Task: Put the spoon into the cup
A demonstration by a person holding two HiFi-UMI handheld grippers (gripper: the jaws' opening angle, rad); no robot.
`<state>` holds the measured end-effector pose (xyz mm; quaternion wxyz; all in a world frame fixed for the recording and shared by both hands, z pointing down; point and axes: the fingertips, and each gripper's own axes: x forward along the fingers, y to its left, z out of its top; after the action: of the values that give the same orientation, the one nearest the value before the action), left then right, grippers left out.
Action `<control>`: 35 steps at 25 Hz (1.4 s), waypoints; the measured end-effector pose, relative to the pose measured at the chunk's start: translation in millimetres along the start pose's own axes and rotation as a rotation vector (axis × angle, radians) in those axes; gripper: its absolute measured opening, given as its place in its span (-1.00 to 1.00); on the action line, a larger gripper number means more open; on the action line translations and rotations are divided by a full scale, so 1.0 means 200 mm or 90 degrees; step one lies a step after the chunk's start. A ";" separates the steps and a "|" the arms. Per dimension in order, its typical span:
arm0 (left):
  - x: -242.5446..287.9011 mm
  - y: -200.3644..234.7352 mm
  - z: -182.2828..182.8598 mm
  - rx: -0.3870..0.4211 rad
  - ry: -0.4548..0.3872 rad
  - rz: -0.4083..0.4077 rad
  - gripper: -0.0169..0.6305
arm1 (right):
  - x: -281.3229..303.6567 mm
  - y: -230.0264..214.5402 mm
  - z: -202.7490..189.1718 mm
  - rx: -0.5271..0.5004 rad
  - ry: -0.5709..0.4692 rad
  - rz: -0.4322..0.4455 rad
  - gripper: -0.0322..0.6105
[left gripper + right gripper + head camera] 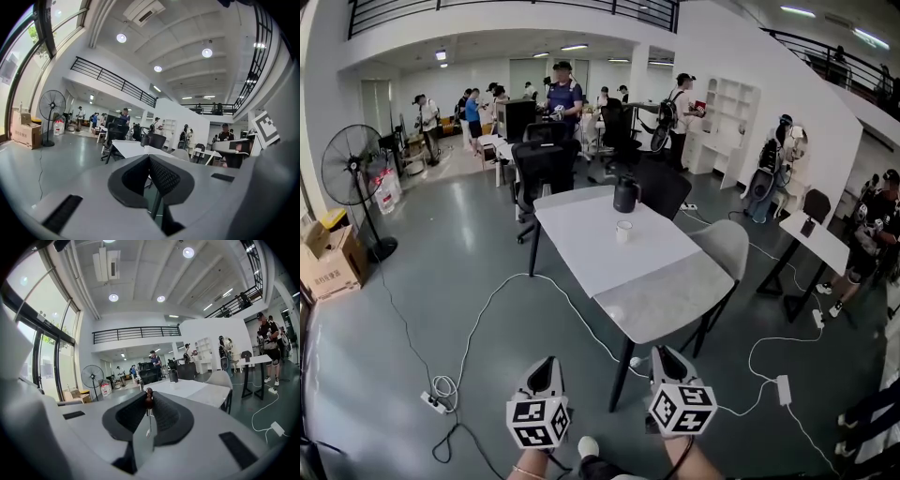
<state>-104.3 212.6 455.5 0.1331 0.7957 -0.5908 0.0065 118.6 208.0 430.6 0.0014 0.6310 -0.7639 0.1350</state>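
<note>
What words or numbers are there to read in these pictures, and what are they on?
Cardboard box beside the fan: some print on its side, too small and blurred to read.
Marker cubes: black and white square patterns only, no words or numbers.
Nothing else in any view can be read.

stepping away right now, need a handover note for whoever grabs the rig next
Left tongs: shut, empty.
Right tongs: shut on the spoon, pinched at the tips.
Cup: stands on the white table ahead, near a dark jug, well away from both tongs.
Done: spoon is in the grip.
Left: get to the table, bring the spoon over the cup and put it in.
</note>
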 end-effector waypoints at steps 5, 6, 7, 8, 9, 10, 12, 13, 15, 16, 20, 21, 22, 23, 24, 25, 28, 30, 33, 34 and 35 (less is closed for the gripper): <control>0.22 0.06 0.06 0.002 0.002 0.011 -0.89 | 0.24 -0.05 0.05 0.007 0.004 0.006 -0.71; 0.26 0.08 0.08 0.002 0.003 0.013 -0.89 | 0.29 -0.05 0.06 0.008 0.006 0.008 -0.71; 0.31 0.10 0.09 0.003 0.003 0.016 -0.89 | 0.34 -0.06 0.08 0.008 0.006 0.011 -0.71; 0.36 0.12 0.10 0.003 0.003 0.018 -0.89 | 0.40 -0.06 0.09 0.008 0.006 0.012 -0.71; 0.40 0.14 0.12 0.004 0.003 0.019 -0.89 | 0.45 -0.07 0.10 0.009 0.005 0.013 -0.71; 0.45 0.15 0.13 0.006 0.002 0.020 -0.89 | 0.51 -0.08 0.11 0.010 0.004 0.014 -0.71; 0.55 0.19 0.17 0.008 0.001 0.023 -0.89 | 0.61 -0.09 0.14 0.013 0.002 0.017 -0.71; 0.59 0.20 0.18 0.009 0.000 0.023 -0.89 | 0.66 -0.10 0.15 0.015 0.001 0.018 -0.71; 0.68 0.21 0.22 0.012 -0.002 0.024 -0.89 | 0.75 -0.13 0.18 0.019 -0.001 0.019 -0.71; 0.72 0.22 0.23 0.014 -0.003 0.024 -0.89 | 0.80 -0.14 0.18 0.021 -0.002 0.019 -0.71; 0.87 0.27 0.25 0.018 -0.002 0.027 -0.89 | 0.95 -0.17 0.19 0.024 -0.002 0.020 -0.71; 0.90 0.28 0.25 0.016 -0.001 0.028 -0.89 | 0.98 -0.18 0.19 0.025 0.000 0.020 -0.71; 0.93 0.28 0.25 0.016 0.001 0.028 -0.89 | 1.01 -0.19 0.19 0.025 0.003 0.019 -0.71; 0.95 0.29 0.25 0.015 0.004 0.027 -0.89 | 1.03 -0.20 0.19 0.026 0.007 0.018 -0.71; 0.98 0.29 0.25 0.015 0.008 0.026 -0.89 | 1.05 -0.21 0.18 0.027 0.012 0.015 -0.71; 1.00 0.29 0.24 0.014 0.012 0.024 -0.89 | 1.07 -0.22 0.18 0.028 0.015 0.012 -0.71; 1.09 0.31 0.23 0.012 0.022 0.017 -0.89 | 1.14 -0.25 0.16 0.029 0.022 0.003 -0.71; 1.16 0.34 0.23 0.013 0.024 0.010 -0.89 | 1.19 -0.26 0.15 0.026 0.026 -0.005 -0.71; 1.26 0.38 0.25 0.013 0.022 -0.001 -0.89 | 1.28 -0.27 0.16 0.024 0.025 -0.017 -0.71; 1.29 0.40 0.27 0.014 0.020 -0.007 -0.89 | 1.30 -0.27 0.17 0.023 0.023 -0.022 -0.71; 1.33 0.41 0.28 0.015 0.017 -0.013 -0.89 | 1.33 -0.27 0.18 0.022 0.019 -0.027 -0.71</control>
<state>-109.2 -71.8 462.0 0.1317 0.8032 -0.5805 0.0226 121.6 -65.4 452.7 0.0048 0.6449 -0.7477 0.1578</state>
